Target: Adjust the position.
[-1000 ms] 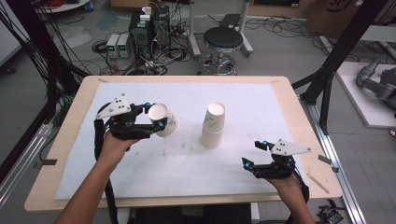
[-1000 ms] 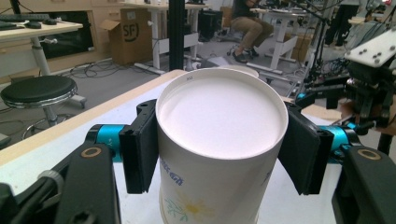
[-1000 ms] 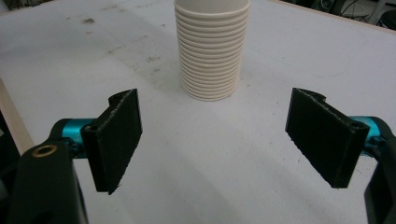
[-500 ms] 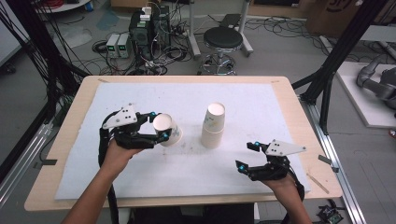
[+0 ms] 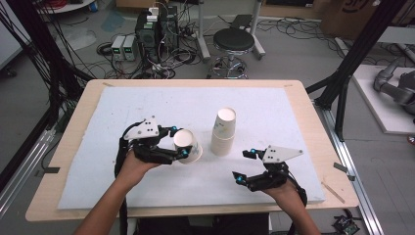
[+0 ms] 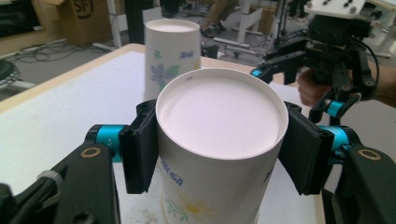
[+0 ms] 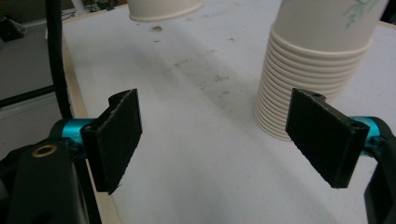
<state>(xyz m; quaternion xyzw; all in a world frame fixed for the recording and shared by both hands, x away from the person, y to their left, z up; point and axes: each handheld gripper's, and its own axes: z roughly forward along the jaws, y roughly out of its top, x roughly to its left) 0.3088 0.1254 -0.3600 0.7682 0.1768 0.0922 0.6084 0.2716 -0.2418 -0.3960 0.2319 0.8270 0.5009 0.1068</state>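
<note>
Paper cup (image 5: 187,145) sits clamped between the two black pads of the left gripper (image 5: 180,145), over the white mat (image 5: 107,117) a little left of the tabletop's middle and toward the near edge. In the left gripper view the cup (image 6: 219,140) is bottom-up toward the camera: its flat base faces the lens, a pad presses each side just under the base rim, and a yellow flower print shows on its wall. Whether its mouth touches the mat I cannot tell.

Just to the right of it, near the centre of the tabletop, stands the stack of cups (image 5: 224,131), upside down, the nested rims bunched at the bottom and resting on the mat. The held cup and the stack are near one another but apart. In the left gripper view the stack (image 6: 171,53) rises behind the held cup, with a blue flower print on it.

Right gripper (image 5: 242,167) hovers near the front right part of the mat, its jaws spread wide with nothing between them. In the right gripper view its jaws frame bare mat, the stack (image 7: 317,70) standing beyond the right-hand one, and the held cup's rim (image 7: 163,9) showing at the top edge
</note>
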